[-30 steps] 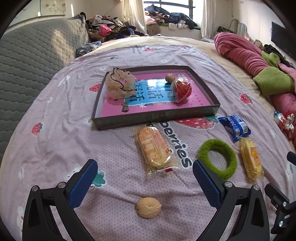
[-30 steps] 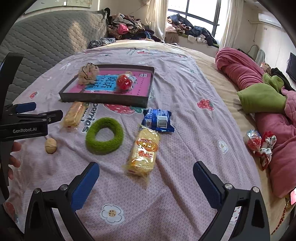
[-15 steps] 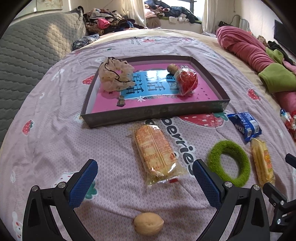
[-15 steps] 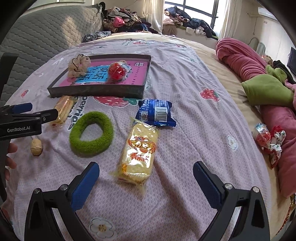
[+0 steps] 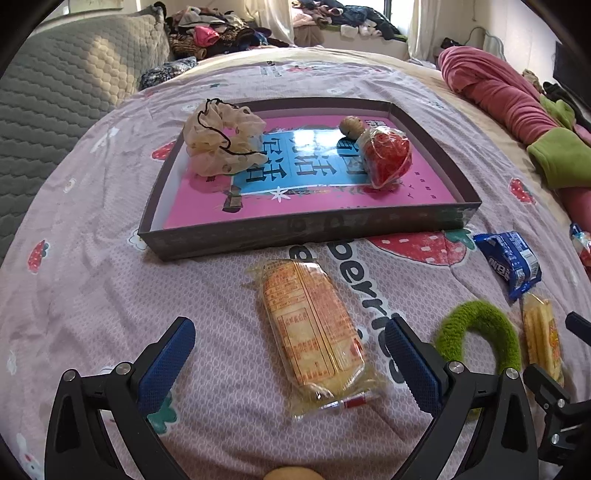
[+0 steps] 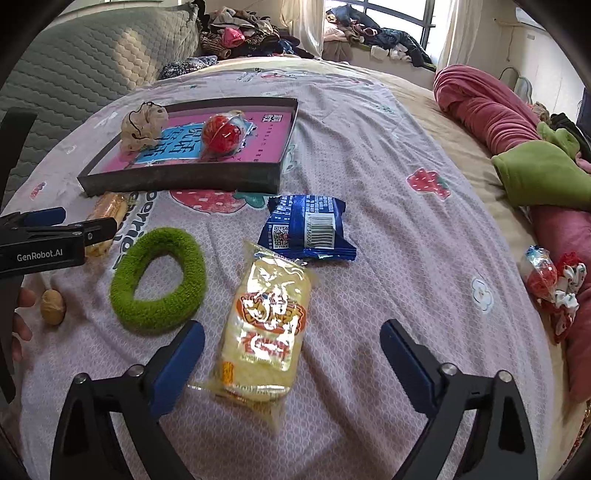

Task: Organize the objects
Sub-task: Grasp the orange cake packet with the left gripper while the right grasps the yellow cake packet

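Observation:
A dark tray [image 5: 306,230] with a pink and blue bottom lies on the bedspread; it holds a beige scrunchie [image 5: 221,138], a red wrapped sweet [image 5: 388,155] and a walnut [image 5: 351,125]. My left gripper [image 5: 290,345] is open, straddling an orange snack packet [image 5: 314,332]. My right gripper [image 6: 291,350] has its jaws closing around a yellow snack packet [image 6: 269,325], pads apart from it. A green scrunchie [image 6: 159,280], a blue packet [image 6: 306,225] and a loose walnut [image 6: 53,306] lie nearby.
A pink and green blanket [image 6: 517,140] is bunched along the right. Red and white wrapped sweets [image 6: 550,280] sit at its foot. A grey quilted headboard [image 5: 55,96] and piled clothes [image 5: 221,33] stand behind. A person's fingers [image 6: 22,314] show at the left edge.
Both grippers have come down and forward, so the packets now lie between their fingers. The right jaws have narrowed slightly. The loose walnut has slid to the bottom edge of the left view.

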Available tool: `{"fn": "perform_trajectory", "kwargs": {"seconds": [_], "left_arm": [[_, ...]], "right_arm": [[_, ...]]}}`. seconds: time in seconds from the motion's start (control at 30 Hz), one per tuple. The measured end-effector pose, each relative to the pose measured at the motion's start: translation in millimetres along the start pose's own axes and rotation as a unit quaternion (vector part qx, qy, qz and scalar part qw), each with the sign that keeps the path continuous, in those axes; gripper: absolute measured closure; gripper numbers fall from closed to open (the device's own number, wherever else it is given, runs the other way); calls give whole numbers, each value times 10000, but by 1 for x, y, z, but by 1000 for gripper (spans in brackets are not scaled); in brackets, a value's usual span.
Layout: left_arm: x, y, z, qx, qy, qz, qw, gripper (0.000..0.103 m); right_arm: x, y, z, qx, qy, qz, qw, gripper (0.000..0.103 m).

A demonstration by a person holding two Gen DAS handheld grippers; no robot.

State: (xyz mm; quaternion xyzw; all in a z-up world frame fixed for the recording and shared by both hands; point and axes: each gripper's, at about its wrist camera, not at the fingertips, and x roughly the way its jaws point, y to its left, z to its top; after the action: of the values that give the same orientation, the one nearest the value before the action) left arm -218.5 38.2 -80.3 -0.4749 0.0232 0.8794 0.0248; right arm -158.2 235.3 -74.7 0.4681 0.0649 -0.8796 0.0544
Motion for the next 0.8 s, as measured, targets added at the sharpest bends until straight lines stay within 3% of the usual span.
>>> {"fn": "perform_trajectory", "kwargs": {"seconds": [0.13, 0.23, 0.3, 0.37, 0.5, 0.6, 0.67, 0.8], "left_arm": [[5, 3, 2, -33, 16, -7, 10000, 1], [9, 5, 2, -55, 53, -47, 10000, 1], [11, 5, 2, -60, 78, -70, 9999, 8], [11, 5, 2, -35, 97, -72, 9999, 23], [13, 4, 0, -46, 187, -202, 9996, 35], [11, 1, -1, -21, 186, -276, 9994, 46], [10, 1, -1, -43, 199, -316, 9993, 59], [8, 1, -1, -76, 220, -371, 9990, 62]], "right_arm": [[5, 2, 3, -17, 23, -7, 10000, 19], [10, 4, 3, -41, 72, 10, 10000, 32], [12, 6, 4, -33, 91, 57, 9999, 37], [11, 7, 4, -41, 72, 77, 9999, 44], [10, 12, 5, -96, 62, 135, 9998, 56], [9, 13, 4, -106, 58, 155, 9998, 58], [8, 12, 4, -88, 63, 194, 9998, 60], [4, 10, 2, -60, 42, 219, 9997, 60]]}}
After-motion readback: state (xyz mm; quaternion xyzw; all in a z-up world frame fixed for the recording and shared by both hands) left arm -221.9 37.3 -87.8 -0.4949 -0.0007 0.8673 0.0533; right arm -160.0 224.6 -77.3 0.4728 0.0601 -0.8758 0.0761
